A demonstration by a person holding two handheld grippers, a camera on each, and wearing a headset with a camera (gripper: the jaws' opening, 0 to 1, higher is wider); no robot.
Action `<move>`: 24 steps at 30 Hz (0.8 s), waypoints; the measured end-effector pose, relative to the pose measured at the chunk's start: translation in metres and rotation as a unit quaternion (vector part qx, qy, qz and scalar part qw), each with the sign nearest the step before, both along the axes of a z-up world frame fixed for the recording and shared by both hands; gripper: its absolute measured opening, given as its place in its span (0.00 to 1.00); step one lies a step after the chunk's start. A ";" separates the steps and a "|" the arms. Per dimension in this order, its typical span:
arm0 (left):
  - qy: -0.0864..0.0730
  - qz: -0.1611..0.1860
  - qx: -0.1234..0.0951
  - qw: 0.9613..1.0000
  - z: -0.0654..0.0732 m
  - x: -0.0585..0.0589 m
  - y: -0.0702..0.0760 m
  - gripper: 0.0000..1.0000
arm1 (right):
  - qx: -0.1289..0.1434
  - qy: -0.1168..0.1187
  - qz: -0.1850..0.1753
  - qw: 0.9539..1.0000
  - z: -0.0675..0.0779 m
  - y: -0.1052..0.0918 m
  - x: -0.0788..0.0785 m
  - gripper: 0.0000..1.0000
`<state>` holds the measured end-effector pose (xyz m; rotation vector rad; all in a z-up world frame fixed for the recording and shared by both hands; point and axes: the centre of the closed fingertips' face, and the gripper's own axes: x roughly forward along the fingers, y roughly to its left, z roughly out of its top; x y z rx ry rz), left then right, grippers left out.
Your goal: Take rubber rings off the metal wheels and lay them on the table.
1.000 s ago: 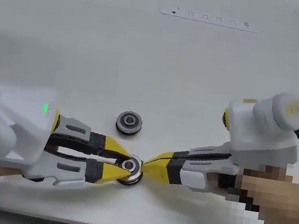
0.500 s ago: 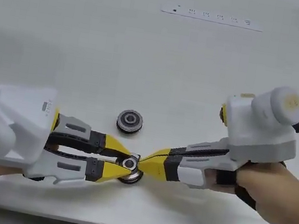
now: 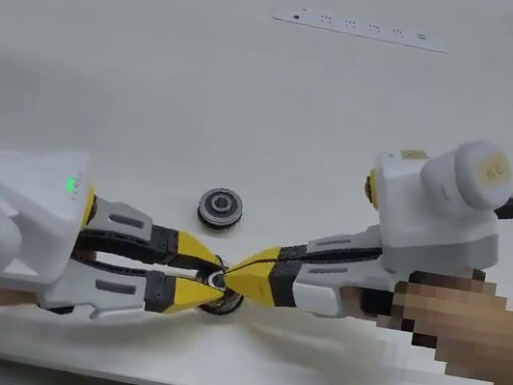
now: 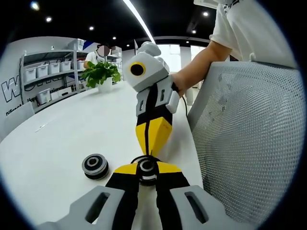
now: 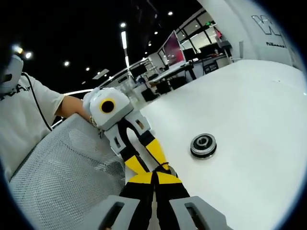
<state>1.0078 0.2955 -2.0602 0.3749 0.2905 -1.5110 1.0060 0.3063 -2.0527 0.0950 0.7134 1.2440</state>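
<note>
A metal wheel (image 3: 220, 302) with a black rubber ring sits near the table's front edge, and my left gripper (image 3: 212, 285) is shut on it from the left. In the left gripper view the yellow jaws clamp that wheel (image 4: 147, 171) on both sides. My right gripper (image 3: 232, 275) comes in from the right with its jaws together on the wheel's top edge. A thin black loop of the rubber ring (image 5: 161, 166) shows at its tips (image 5: 154, 176). A second wheel (image 3: 221, 206) with its ring on lies flat just behind.
A white power strip (image 3: 361, 28) lies far back on the white table (image 3: 156, 89). The table's front edge runs just below both grippers. A grey mesh chair back (image 4: 240, 143) stands close behind the work.
The right gripper has moved left and down, so its tips now sit on the clamped wheel. The left gripper still holds the wheel in the same place.
</note>
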 end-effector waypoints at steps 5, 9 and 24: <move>0.005 0.004 0.001 1.000 0.000 0.000 0.000 0.07 | -0.005 0.013 -0.011 1.000 -0.006 -0.003 0.001 0.00; 0.010 0.008 0.001 1.000 0.000 0.001 0.000 0.07 | -0.010 0.016 -0.018 1.000 -0.007 -0.007 0.002 0.00; 0.039 -0.002 0.018 0.999 0.009 -0.007 0.003 0.34 | -0.021 0.018 -0.035 0.999 -0.006 -0.019 0.005 0.00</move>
